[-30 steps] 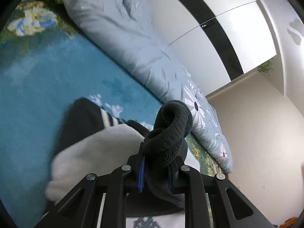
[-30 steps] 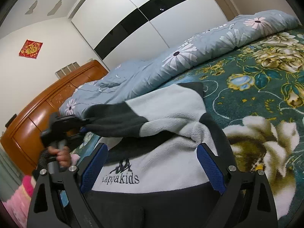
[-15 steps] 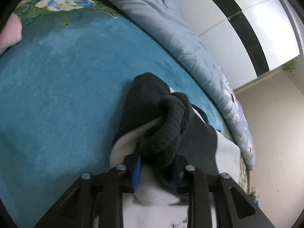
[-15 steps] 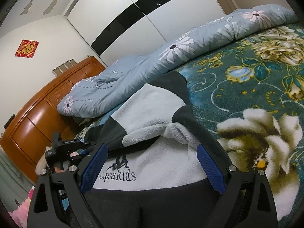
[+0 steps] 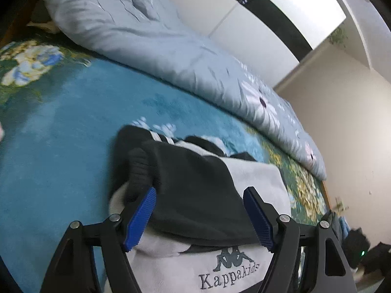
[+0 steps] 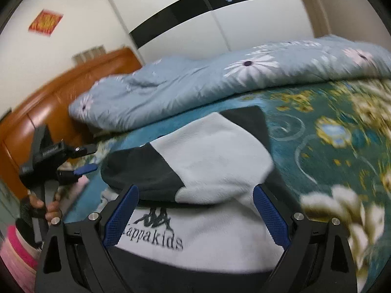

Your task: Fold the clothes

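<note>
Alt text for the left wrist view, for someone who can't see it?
Open left gripper above a black and white fleece top, a dark sleeve folded across it, on a teal floral bedspread. A pale blue duvet lies behind.

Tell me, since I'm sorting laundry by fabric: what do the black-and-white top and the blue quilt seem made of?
The black-and-white top looks like soft fleece, matte and fuzzy, with stitched lettering. The blue quilt looks like smooth, thin woven cloth over padding, judging by its fine creases; fibre unclear.

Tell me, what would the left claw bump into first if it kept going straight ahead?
Probably the dark sleeve folded across the white sweatshirt. The open left claw points right at it, with nothing in between, though depth is hard to judge.
</note>
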Tool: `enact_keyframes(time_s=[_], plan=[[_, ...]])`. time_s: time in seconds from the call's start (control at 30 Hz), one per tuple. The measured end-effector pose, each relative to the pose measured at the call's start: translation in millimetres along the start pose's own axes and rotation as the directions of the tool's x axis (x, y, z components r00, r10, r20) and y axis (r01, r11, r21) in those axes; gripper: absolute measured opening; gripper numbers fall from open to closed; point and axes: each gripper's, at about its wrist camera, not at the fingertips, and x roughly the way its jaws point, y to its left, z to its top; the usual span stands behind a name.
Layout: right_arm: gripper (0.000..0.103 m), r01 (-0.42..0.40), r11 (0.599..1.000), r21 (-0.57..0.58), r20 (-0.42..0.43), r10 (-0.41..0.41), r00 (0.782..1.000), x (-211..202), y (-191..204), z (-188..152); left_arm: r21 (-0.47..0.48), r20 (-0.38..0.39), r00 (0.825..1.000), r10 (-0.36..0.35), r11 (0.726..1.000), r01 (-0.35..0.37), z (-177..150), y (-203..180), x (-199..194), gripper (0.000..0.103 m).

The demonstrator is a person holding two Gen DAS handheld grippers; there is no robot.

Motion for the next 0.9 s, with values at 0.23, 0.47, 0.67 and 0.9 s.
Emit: enact_keyframes(time_s=[0.23,0.47,0.67,0.9], plan=[[0.095,0.030,0.999,-0.028,-0.124,-0.033,0.992,54.0,-8.4,-3.0,-0.069,-0.072,0.997,0.019,0.997,-0.024,-11.2,23.3,26.6,0.078],[0.095,0.012,1.000,0.000,-0.103,-0.012,0.995,29.6,-6.1,-6.7,-0.056,-0.063,0.996,-0.061,0.997,0.058,-24.1,3.3,-8.3,0.086],[0.095,-0.030,0.995,0.098,-0.109,0.041,0.993,-16.2,-4.0,-39.1,-0.183,-0.061,0.967,-0.247,0.955,0.233,-62.2,4.3,-47.9,0.103],[0.095,-0.036,0.986,0.164,-0.083,0.050,0.995,-58.7,3.9,-74.1,-0.070,0.052,0.986,-0.157,0.984,0.161,-104.9,-14.9,-98.3,0.103]])
